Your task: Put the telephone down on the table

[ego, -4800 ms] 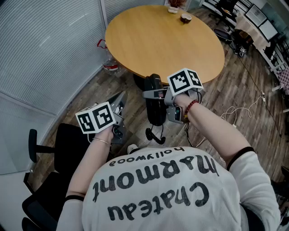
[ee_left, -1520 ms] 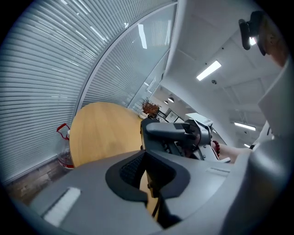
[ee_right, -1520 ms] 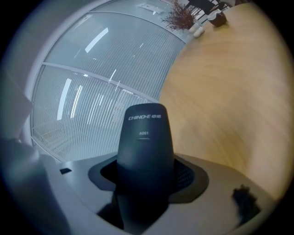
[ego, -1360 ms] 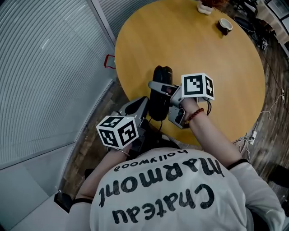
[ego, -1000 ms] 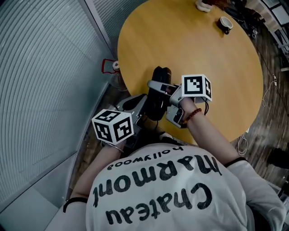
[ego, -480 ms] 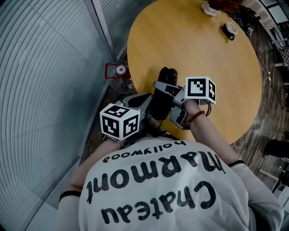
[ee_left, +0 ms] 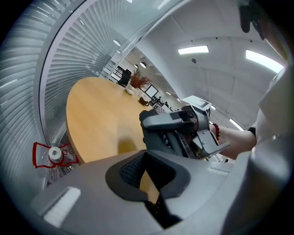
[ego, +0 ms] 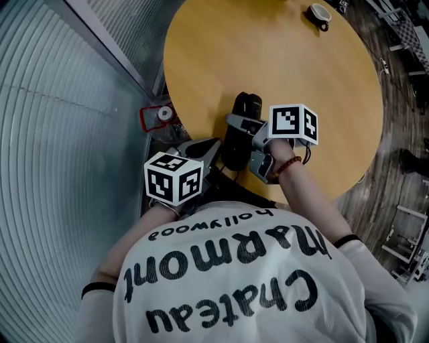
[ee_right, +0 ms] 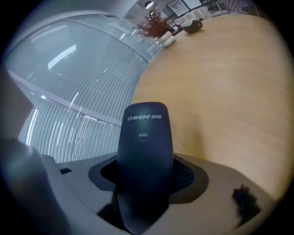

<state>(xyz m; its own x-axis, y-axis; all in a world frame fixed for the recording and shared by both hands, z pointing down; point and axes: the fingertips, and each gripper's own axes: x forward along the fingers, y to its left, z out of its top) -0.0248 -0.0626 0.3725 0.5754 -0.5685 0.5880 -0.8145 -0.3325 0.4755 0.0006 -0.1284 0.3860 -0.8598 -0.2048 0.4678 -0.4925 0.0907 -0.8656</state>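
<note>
The black telephone handset stands between the jaws of my right gripper, which is shut on it above the near edge of the round wooden table. In the right gripper view the handset fills the gap between the pads, its top end pointing out over the table top. My left gripper hangs lower left, beside the table edge, shut with nothing held. The left gripper view shows the handset just ahead.
A small cup sits at the table's far side. A clear bottle with a red frame stands on the floor by the table's left edge. A glass wall with blinds runs along the left.
Since the earliest frame the right gripper has carried the handset from over the floor to above the table's near edge. Over the last second both grippers have barely shifted.
</note>
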